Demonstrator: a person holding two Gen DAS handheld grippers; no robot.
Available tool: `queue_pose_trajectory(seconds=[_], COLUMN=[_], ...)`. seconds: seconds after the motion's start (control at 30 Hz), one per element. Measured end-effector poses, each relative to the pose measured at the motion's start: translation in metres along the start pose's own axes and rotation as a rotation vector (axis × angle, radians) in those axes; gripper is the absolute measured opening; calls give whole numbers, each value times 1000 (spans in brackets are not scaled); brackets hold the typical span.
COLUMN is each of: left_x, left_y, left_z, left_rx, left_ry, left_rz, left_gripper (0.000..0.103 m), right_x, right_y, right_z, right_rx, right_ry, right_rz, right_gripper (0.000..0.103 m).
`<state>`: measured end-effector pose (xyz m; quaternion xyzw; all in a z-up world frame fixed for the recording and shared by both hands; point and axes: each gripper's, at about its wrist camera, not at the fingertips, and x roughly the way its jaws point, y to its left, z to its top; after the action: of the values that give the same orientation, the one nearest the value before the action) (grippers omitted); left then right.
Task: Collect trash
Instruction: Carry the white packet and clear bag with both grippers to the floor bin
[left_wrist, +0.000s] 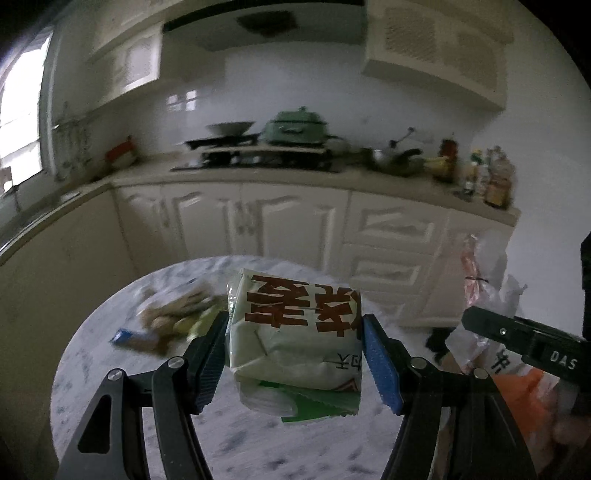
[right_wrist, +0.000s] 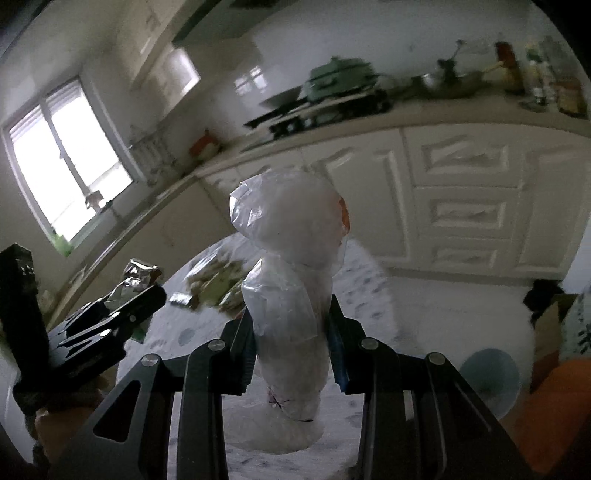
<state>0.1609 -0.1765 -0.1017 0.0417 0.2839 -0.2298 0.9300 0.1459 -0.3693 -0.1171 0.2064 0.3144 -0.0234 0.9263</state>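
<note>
The left gripper (left_wrist: 295, 354) is clamping a pale green packet (left_wrist: 295, 332) between its two pads, one black and one blue, so that the packet is hanging clear above the round table (left_wrist: 92, 369) rather than lying on it. The right gripper (right_wrist: 291, 343) is pinching a clear plastic bag (right_wrist: 288, 258) at its narrow middle, the bag bulging out above the jaws into a rounded head and trailing down below them toward the tabletop. The packet is showing large reddish-brown characters across its face, a crumpled wrapper and a darker green strip along its lower edge. The bag is looking cloudy and wrinkled, with an orange patch (right_wrist: 344, 216) peeking at its upper right side. In the left wrist view the right gripper is appearing at the right edge, near more plastic and something orange. The table is wearing a pale, mottled cloth, and a blurred heap of scraps (left_wrist: 177, 317) is sitting on its far side beside a small blue item (left_wrist: 123, 336). Behind it, white cabinets (left_wrist: 258, 221) are running under a counter carrying a stove with a green pot (left_wrist: 295, 127), pans and bottles (left_wrist: 487, 177), and a bright window (right_wrist: 62, 155) is glowing at the left.
</note>
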Motion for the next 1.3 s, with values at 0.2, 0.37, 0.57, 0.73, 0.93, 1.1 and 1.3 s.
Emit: queue_pose_trajectory(seconds=[0.2, 0.37, 0.57, 0.73, 0.93, 1.1, 1.3], left_x=[12, 37, 74, 120, 180, 237, 307], left_y=[-44, -77, -122, -161, -202, -229, -266], left_z=[11, 19, 25, 27, 35, 33, 32], left_rx=[59, 105, 167, 209, 260, 287, 306], left_ry=[-17, 5, 55, 128, 222, 323, 438], left_rz=[-105, -203, -302, -375, -420, -433, -425], left_gripper=[64, 64, 64, 64, 64, 64, 64], right_x=[-43, -76, -104, -106, -88, -63, -29], right_y=[-55, -110, -171, -219, -265, -295, -331], right_z=[8, 9, 5, -5, -21, -31, -41], right_rx=[69, 148, 228, 297, 376, 418, 466], right_ry=[-67, -111, -130, -111, -61, -11, 54], right_rz=[-98, -194, -304, -373, -403, -412, -412], right_gripper=[33, 33, 34, 33, 33, 33, 34])
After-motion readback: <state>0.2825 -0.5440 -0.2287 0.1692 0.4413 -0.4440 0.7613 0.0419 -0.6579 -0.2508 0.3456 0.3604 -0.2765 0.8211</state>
